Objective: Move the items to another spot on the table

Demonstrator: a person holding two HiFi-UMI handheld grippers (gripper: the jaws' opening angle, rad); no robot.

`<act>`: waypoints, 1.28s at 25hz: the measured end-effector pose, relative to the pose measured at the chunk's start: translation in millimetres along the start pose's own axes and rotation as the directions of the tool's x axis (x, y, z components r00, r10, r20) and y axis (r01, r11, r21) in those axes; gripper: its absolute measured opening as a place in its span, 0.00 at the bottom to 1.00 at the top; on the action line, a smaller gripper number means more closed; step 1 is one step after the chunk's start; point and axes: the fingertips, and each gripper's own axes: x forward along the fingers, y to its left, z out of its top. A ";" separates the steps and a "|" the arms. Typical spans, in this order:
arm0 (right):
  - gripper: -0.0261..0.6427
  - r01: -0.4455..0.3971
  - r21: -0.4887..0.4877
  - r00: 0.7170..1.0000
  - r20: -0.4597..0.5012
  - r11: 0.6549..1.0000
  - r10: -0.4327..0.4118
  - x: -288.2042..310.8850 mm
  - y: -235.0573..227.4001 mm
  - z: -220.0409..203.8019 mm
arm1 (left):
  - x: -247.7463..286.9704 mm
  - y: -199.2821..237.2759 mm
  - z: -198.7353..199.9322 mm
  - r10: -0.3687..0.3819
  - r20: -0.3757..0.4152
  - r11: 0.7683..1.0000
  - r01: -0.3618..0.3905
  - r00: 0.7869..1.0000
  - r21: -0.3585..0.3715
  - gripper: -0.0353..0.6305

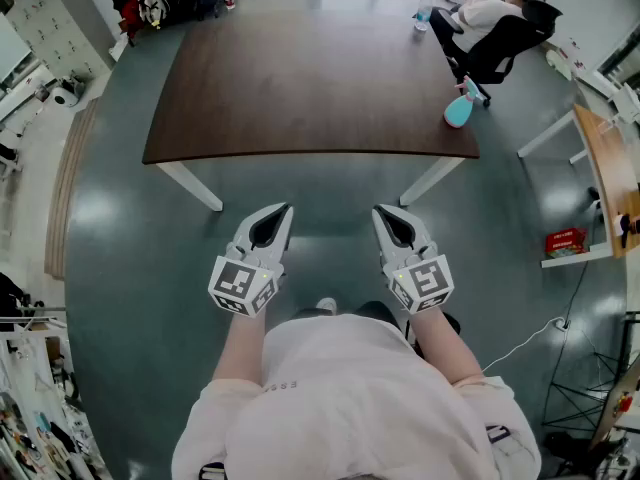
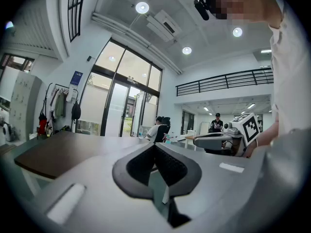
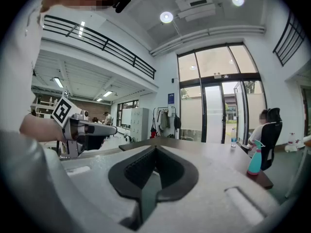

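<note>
A dark brown table (image 1: 310, 78) stands ahead of me with almost nothing on its top. A teal spray bottle (image 1: 458, 111) stands at its right edge, also seen in the right gripper view (image 3: 254, 158). A water bottle (image 1: 424, 13) is at the far right corner. My left gripper (image 1: 283, 208) and right gripper (image 1: 380, 210) hover side by side over the floor, short of the table's near edge. Both are shut with nothing between the jaws, as the left gripper view (image 2: 155, 145) and right gripper view (image 3: 155, 147) show.
A person sits in a black office chair (image 1: 495, 28) at the table's far right. A wooden side desk (image 1: 605, 163) with a red box (image 1: 565, 240) stands to the right. A white cable (image 1: 525, 343) lies on the floor. Bags and coats (image 1: 150, 3) hang at the back left.
</note>
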 end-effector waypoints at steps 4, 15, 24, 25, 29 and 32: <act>0.02 0.004 0.007 1.000 0.001 1.000 -0.004 1.6 3.4 -2.0 | -4.6 4.0 -2.4 0.012 0.002 1.000 -0.012 1.000 0.002 0.06; 0.02 0.045 0.048 0.999 -0.013 0.998 -0.044 2.3 4.3 -7.6 | -11.4 9.7 -8.1 0.005 -0.012 1.000 -0.005 1.000 -0.018 0.06; 0.02 0.080 0.098 0.997 0.004 0.992 -0.081 -4.1 -3.0 -6.6 | -10.1 10.4 -9.2 -0.002 -0.005 0.999 0.002 1.000 -0.041 0.06; 0.02 0.084 0.101 0.996 0.001 0.991 -0.085 -4.2 -5.0 -7.4 | -7.8 10.3 -9.7 -0.005 -0.006 0.999 0.004 1.000 -0.043 0.06; 0.02 0.106 0.127 0.994 -0.011 0.986 -0.105 -4.7 -15.5 -11.9 | 7.2 7.5 -13.0 -0.025 -0.022 0.998 0.024 0.999 -0.054 0.06; 0.02 0.126 0.136 0.992 -0.013 0.983 -0.125 -6.8 -34.2 -16.5 | 27.6 1.6 -16.1 -0.049 -0.036 0.997 0.047 0.998 -0.055 0.06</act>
